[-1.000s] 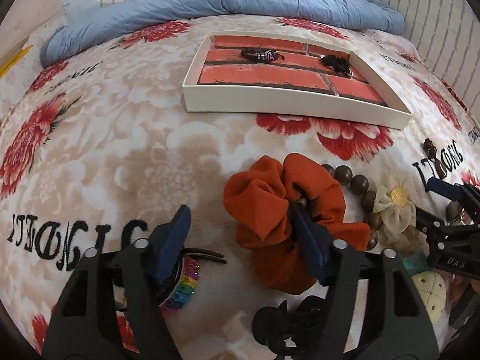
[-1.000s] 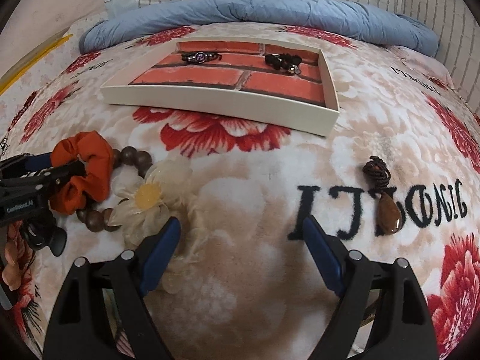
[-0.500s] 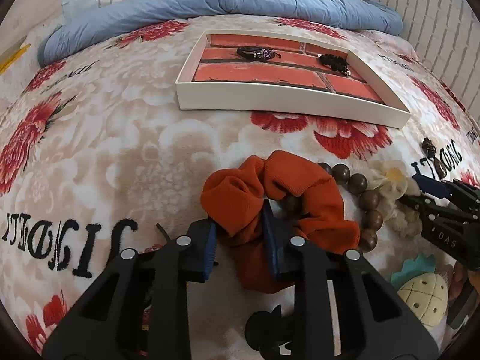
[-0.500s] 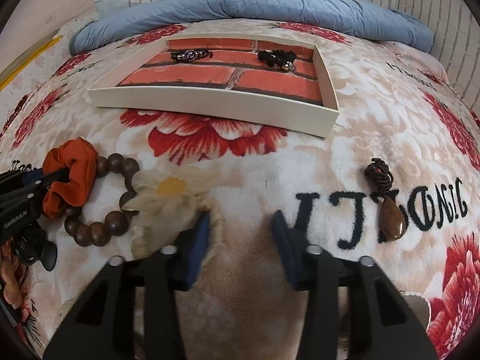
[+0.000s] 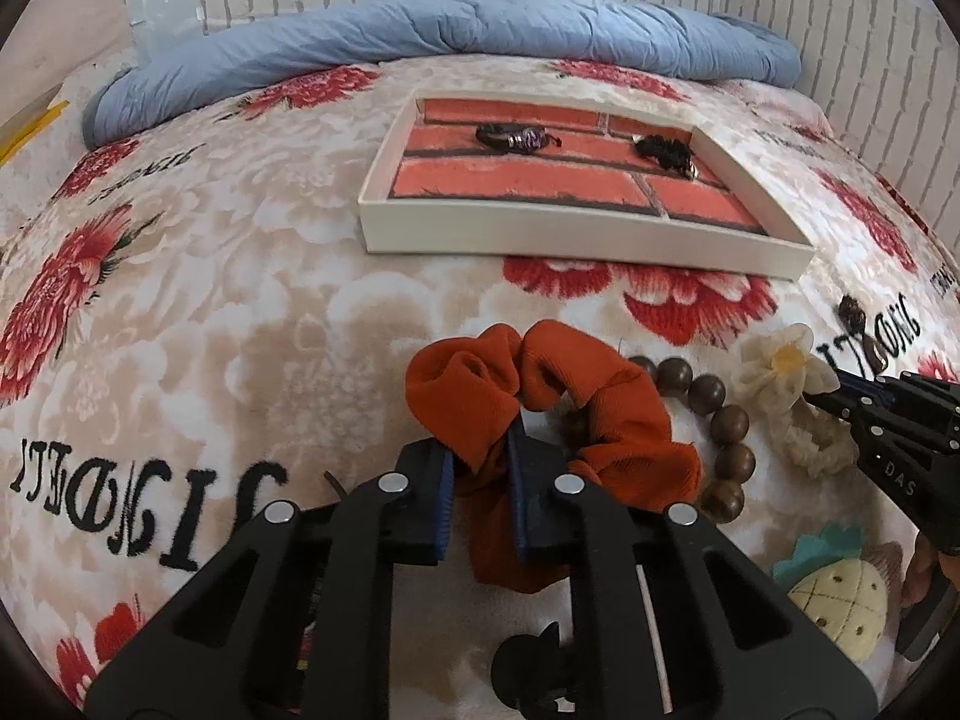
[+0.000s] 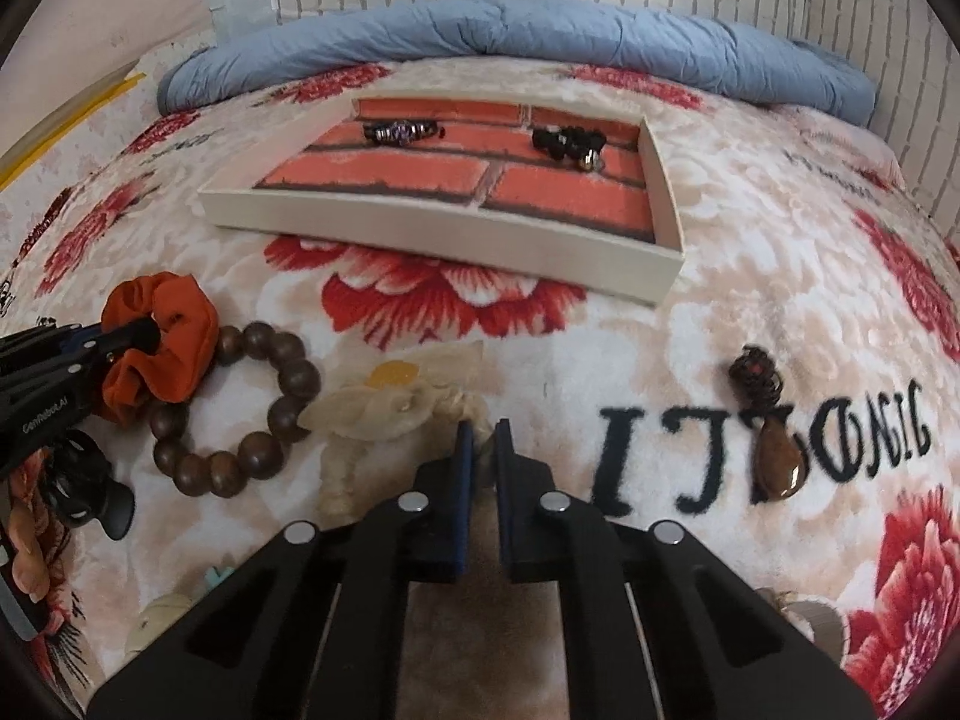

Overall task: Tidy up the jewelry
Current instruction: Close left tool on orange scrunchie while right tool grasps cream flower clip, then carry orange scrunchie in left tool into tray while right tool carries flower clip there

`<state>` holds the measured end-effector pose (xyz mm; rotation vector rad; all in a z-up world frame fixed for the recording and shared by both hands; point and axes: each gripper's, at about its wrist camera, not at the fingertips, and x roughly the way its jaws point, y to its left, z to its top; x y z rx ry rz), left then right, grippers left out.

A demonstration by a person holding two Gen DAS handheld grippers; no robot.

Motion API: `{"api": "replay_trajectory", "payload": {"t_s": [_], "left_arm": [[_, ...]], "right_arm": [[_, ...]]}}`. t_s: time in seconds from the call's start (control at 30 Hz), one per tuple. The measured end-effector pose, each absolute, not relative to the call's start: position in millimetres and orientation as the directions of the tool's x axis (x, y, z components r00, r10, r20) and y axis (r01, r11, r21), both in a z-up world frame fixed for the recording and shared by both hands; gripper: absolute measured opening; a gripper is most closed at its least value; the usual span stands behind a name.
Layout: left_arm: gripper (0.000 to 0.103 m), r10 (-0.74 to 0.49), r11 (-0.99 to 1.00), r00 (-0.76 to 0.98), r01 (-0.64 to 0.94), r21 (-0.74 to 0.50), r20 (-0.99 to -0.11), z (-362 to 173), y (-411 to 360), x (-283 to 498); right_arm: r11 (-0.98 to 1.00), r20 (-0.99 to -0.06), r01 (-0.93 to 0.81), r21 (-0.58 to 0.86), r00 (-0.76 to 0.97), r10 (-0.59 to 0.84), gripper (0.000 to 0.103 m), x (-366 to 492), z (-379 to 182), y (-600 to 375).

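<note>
My left gripper [image 5: 480, 450] is shut on the orange scrunchie [image 5: 576, 396], which also shows in the right wrist view [image 6: 162, 348]. My right gripper [image 6: 483, 429] is shut on the cream flower scrunchie [image 6: 390, 402], seen too in the left wrist view [image 5: 780, 384]. A brown bead bracelet [image 6: 240, 408] lies between them. The white tray [image 6: 432, 234] with brick-print floor stands further back and holds a dark beaded bracelet [image 6: 399, 131] and a black bead piece [image 6: 567, 144]. A brown teardrop pendant [image 6: 774, 450] lies at the right.
Everything lies on a flowered blanket. A blue quilt [image 5: 456, 42] is rolled along the back by a brick wall. A pineapple-shaped piece [image 5: 840, 594] and a black hair clip [image 6: 84, 486] lie near the front.
Both grippers closed from wide open: the left onto the orange scrunchie, the right onto the cream flower scrunchie. The flower piece shifted slightly.
</note>
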<state>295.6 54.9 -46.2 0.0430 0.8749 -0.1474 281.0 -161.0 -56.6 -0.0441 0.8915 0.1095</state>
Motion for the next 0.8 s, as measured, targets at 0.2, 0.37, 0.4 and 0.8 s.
{"api": "replay_trajectory", "payload": {"t_s": [0.2, 0.37, 0.4, 0.8], "left_arm": [[0.013, -0.122, 0.99, 0.658, 0.134, -0.044, -0.743, -26.2, 61.4, 297.7], [0.013, -0.114, 0.99, 0.68, 0.135, -0.03, -0.724, -6.7, 63.1, 307.7], [0.013, -0.114, 0.991, 0.685, 0.134, -0.03, -0.719, -1.7, 63.4, 311.3], [0.013, -0.122, 0.99, 0.728, 0.134, -0.034, -0.674, 35.1, 54.9, 370.0]], "right_arm": [[0.993, -0.745, -0.114, 0.006, 0.663, 0.081, 0.007, 286.8, -34.4, -165.5], [0.994, -0.712, -0.111, 0.006, 0.698, 0.082, 0.007, 298.0, -11.9, -170.7], [0.994, -0.706, -0.109, 0.007, 0.704, 0.082, 0.007, 301.2, -7.8, -172.2], [0.998, -0.674, -0.054, 0.029, 0.736, 0.06, 0.007, 362.2, 20.4, -194.3]]}}
